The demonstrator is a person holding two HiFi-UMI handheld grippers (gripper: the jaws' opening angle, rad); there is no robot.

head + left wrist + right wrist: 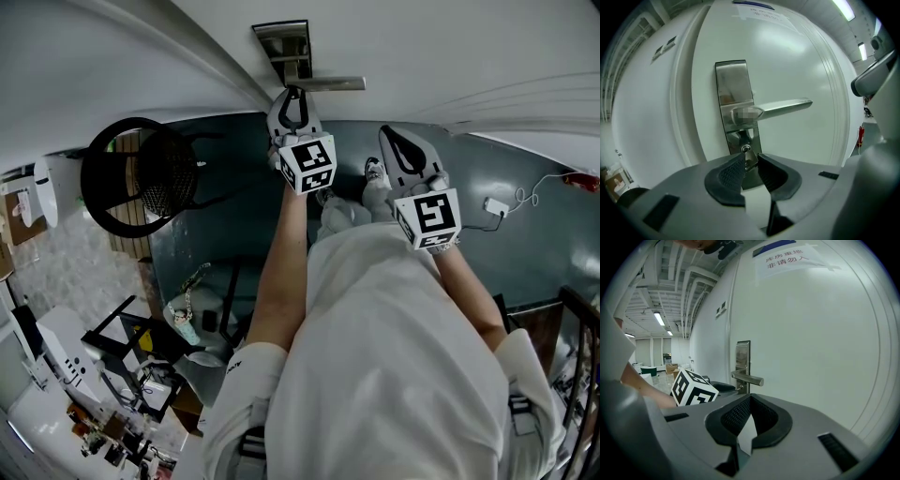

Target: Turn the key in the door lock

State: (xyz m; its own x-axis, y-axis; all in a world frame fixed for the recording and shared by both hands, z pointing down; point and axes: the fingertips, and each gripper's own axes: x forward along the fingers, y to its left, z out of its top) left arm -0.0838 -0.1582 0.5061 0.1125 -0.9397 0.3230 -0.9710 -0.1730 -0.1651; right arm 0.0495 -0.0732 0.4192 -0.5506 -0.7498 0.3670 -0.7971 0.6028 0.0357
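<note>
Left gripper (752,154) clamps key (750,161) just below lever handle (780,108). Right gripper (750,398), jaws closed on nothing, hangs right of handle.

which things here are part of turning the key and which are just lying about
Job: key, lock plate, door handle, left gripper gripping the key.
Lying about: right gripper, paper notice on the door, black chair, white plug and cable.

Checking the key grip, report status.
Left tool shut on key in lock plate, under lever handle. Right tool shut, empty, off the door. Nothing in the way.
</note>
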